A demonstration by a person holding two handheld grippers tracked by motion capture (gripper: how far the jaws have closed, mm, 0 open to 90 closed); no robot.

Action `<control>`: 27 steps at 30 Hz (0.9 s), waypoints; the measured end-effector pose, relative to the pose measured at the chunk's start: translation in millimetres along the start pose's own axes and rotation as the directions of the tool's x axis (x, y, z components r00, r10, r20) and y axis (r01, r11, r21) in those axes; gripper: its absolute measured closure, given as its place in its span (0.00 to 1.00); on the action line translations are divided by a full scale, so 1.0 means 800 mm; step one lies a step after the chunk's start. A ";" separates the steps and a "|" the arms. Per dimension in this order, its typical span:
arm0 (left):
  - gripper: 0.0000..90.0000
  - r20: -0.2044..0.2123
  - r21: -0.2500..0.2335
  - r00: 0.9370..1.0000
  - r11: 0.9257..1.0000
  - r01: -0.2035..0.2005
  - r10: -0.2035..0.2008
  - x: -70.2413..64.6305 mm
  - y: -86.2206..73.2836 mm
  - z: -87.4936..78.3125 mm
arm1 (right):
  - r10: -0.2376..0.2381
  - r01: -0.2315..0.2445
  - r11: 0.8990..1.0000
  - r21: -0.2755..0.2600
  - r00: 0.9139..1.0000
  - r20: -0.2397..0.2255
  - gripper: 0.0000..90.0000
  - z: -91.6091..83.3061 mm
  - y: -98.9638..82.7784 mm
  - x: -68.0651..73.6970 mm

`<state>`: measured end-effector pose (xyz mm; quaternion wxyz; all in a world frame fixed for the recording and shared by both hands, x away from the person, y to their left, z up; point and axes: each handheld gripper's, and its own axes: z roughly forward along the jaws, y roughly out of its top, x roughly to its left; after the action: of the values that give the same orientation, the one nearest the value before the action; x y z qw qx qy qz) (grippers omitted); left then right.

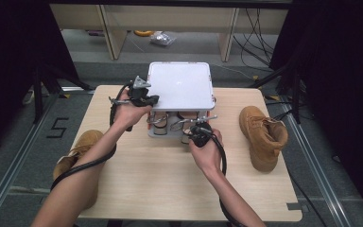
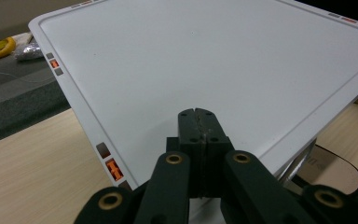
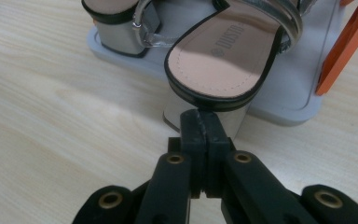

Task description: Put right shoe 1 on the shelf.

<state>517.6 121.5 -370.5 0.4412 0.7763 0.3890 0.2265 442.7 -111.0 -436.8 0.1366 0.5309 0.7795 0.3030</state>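
Grey carpet and pale desk legs are showing behind a light wooden table [image 1: 170, 179], and a small white shoe rack [image 1: 181, 85] with orange side struts is standing near the table's far edge. A block-heeled sandal [image 3: 223, 60] is sitting on the rack's bottom shelf, its heel hanging over the front lip toward the person, with a second sandal [image 3: 121, 25] just beside it on the same shelf. A tan boot [image 1: 263, 136] is lying well to the right of the rack, and another tan boot [image 1: 78, 153] is resting at the table's left edge, partly under the left forearm. Both forearms are reaching in from the near side of the table, elbows bent. The left gripper [image 2: 198, 112] is hovering over the rack's flat white top, at its left near corner, jaws clenched together with nothing between them. The right gripper [image 3: 199, 114] is pointing low at the front of the rack, its tips just below the sandal's heel, jaws likewise pressed together and holding nothing.
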 end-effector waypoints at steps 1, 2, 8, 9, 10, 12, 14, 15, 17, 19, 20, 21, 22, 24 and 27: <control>1.00 0.000 0.000 1.000 1.000 0.000 0.000 0.000 0.000 0.000 | -0.009 0.009 1.000 -0.008 1.000 -0.002 1.00 0.000 0.002 -0.001; 1.00 0.000 0.000 1.000 1.000 0.000 0.000 0.000 0.000 0.000 | -0.009 0.009 1.000 -0.011 1.000 0.002 1.00 0.000 0.003 -0.001; 1.00 0.003 -0.001 1.000 1.000 0.003 -0.003 0.000 0.000 0.000 | -0.002 0.002 1.000 -0.017 1.000 0.014 1.00 -0.001 0.010 0.001; 1.00 0.003 0.001 1.000 1.000 0.002 -0.002 0.000 0.000 0.000 | -0.019 0.020 0.999 -0.025 0.999 0.025 1.00 0.000 0.012 0.000; 1.00 0.003 0.002 1.000 1.000 0.000 0.000 0.000 0.000 0.000 | -0.006 0.007 1.000 -0.028 1.000 0.028 1.00 0.000 0.013 0.001; 1.00 0.003 0.002 1.000 1.000 -0.001 0.001 0.000 0.000 0.000 | -0.018 0.019 0.999 -0.033 0.999 0.029 1.00 0.002 0.015 -0.001; 1.00 0.002 0.002 1.000 1.000 -0.001 0.001 0.000 0.000 0.000 | -0.012 0.013 0.999 -0.036 0.999 0.036 1.00 0.002 0.015 -0.001; 1.00 0.002 -0.001 1.000 1.000 0.000 0.000 0.000 0.000 0.000 | -0.013 0.015 0.999 -0.040 0.999 0.048 1.00 0.002 0.016 -0.002; 1.00 0.002 -0.002 1.000 1.000 0.001 -0.001 0.000 0.000 0.000 | -0.011 0.014 0.999 -0.048 0.999 0.053 1.00 0.003 0.016 -0.003; 1.00 0.002 -0.002 1.000 1.000 0.001 -0.001 0.000 0.000 0.000 | -0.005 0.007 0.999 -0.050 0.999 0.053 1.00 0.004 0.017 -0.003; 1.00 0.001 -0.003 1.000 1.000 0.000 0.000 0.000 0.000 0.000 | -0.008 0.011 0.998 -0.054 0.998 0.059 1.00 0.005 0.017 -0.004; 1.00 0.001 -0.003 1.000 1.000 0.000 0.000 0.000 0.000 0.000 | -0.013 0.016 0.998 -0.057 0.998 0.066 1.00 0.005 0.018 -0.005; 1.00 0.001 -0.003 1.000 1.000 0.000 0.000 0.000 0.000 0.000 | -0.013 0.016 0.998 -0.057 0.998 0.066 1.00 0.005 0.018 -0.005; 1.00 0.001 -0.002 1.000 1.000 0.000 0.000 0.000 0.000 0.000 | -0.009 0.014 0.998 -0.063 0.997 0.073 1.00 0.006 0.019 -0.006; 1.00 0.002 -0.003 1.000 1.000 0.000 0.000 0.000 -0.001 0.000 | -0.003 0.010 0.997 -0.076 0.996 0.086 1.00 0.008 0.021 -0.007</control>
<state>517.3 121.6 -370.9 0.4430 0.7758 0.3881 0.2263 460.6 -110.0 -432.1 0.1913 0.5354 0.7625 0.3088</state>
